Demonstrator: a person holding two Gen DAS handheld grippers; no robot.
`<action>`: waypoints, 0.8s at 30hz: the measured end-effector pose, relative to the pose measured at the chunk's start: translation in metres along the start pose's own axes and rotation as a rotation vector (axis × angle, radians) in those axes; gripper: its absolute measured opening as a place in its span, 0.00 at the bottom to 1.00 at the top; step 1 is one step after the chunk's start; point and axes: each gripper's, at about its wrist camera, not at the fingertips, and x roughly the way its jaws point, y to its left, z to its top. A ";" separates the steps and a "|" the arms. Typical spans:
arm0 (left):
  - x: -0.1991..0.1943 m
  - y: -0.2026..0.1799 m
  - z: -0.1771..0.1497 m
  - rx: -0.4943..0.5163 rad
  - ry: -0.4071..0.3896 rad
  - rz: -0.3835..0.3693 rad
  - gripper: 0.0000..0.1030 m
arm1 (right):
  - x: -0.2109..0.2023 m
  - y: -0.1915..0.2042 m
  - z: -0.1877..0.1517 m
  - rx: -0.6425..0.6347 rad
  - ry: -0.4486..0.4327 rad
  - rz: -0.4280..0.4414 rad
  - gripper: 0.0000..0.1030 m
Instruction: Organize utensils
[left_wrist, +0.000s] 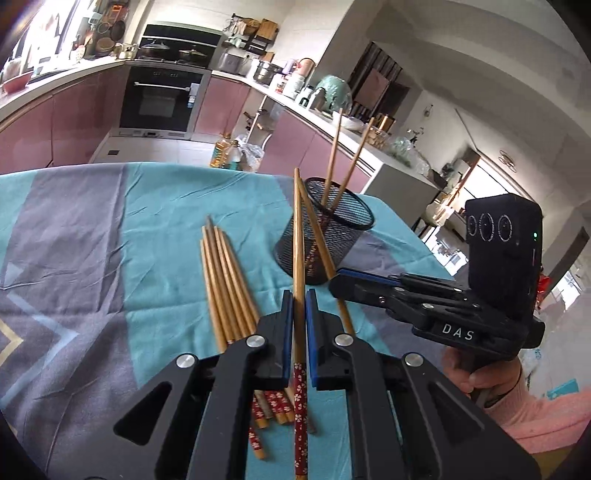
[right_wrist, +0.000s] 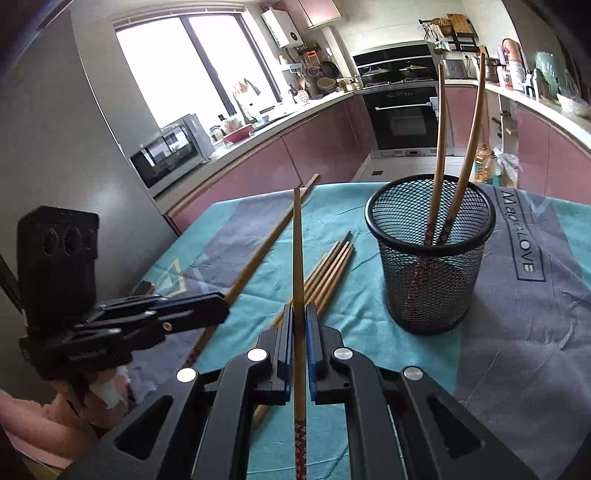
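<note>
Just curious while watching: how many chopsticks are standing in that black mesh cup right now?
2. Both lean inside the black mesh cup: one chopstick on the left, the other chopstick to its right, tips up. None seems hidden behind the mesh.

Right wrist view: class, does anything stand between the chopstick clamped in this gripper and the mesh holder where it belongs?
Nothing visible blocks it. The right gripper holds a chopstick, and the black mesh holder stands to its right across bare tablecloth. Two chopsticks already lean inside, but most of the opening stays free.

Daylit kitchen (right_wrist: 192, 66): pink cabinets (left_wrist: 74, 122), black oven (left_wrist: 162, 99).
</note>
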 end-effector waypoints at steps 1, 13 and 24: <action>0.000 -0.002 0.000 0.005 0.006 -0.009 0.07 | 0.000 0.000 0.000 0.000 -0.003 0.005 0.05; 0.020 -0.019 -0.004 0.045 0.086 -0.138 0.07 | -0.012 0.004 0.002 -0.001 -0.053 0.073 0.05; 0.033 -0.018 -0.005 0.040 0.097 -0.129 0.06 | -0.015 -0.003 -0.001 0.017 -0.054 0.079 0.05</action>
